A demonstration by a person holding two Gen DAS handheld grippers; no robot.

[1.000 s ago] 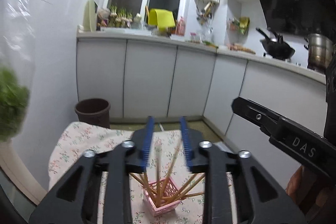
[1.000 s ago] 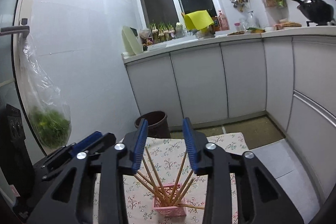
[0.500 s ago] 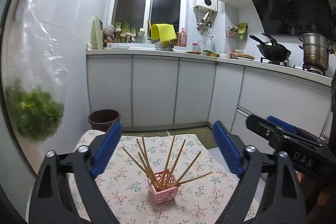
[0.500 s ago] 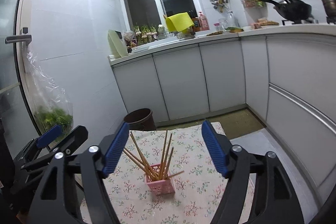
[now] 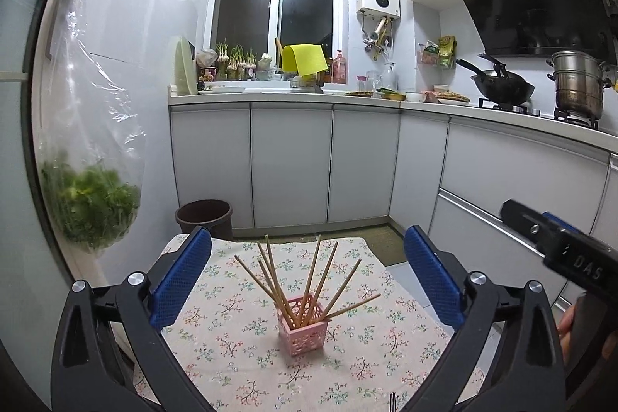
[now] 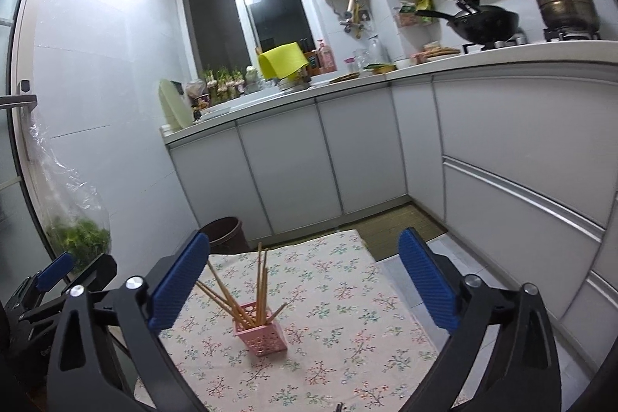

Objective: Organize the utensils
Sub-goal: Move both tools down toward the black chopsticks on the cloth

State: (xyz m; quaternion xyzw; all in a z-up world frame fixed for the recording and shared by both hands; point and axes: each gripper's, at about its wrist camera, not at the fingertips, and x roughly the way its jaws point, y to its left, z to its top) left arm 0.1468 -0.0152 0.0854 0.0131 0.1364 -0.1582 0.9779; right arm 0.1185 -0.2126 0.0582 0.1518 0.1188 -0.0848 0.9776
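Both grippers have spread wide above chopsticks (image 5: 309, 280); right gripper (image 5: 571, 257) reads "DAS".

Both the left gripper (image 5: 307, 273) and the right gripper (image 6: 303, 275) are held above the tabletop with their blue-padded fingers (image 5: 181, 277) spread wide and nothing between them, the right one's body (image 5: 556, 253) showing beside the left at the right edge.

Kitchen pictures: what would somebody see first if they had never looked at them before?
Probably the pink basket in the middle of the flowery tablecloth, with wooden chopsticks fanning out of it. Next, the open left gripper and open right gripper, blue-padded, framing it. A bag of greens hangs at the left.
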